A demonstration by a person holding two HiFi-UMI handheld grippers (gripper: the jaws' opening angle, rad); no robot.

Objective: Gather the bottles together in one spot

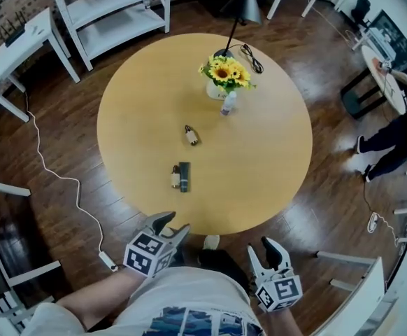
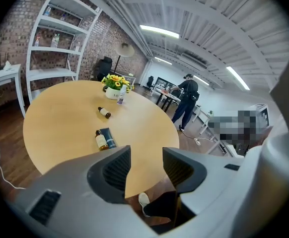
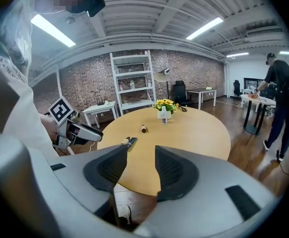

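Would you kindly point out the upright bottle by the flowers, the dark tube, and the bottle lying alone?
upright bottle (image 1: 228,103), head view, on its body.
dark tube (image 1: 184,177), head view, at mid-length.
lone lying bottle (image 1: 191,137), head view, on its pale body.

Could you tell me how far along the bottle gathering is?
Barely begun. Done: only the amber bottle and dark tube lie side by side. In hand: nothing; the left gripper and right gripper hang just off the table, jaws apart and empty. Left: the small brown bottle and the clear bottle by the flower vase sit apart from that pair.
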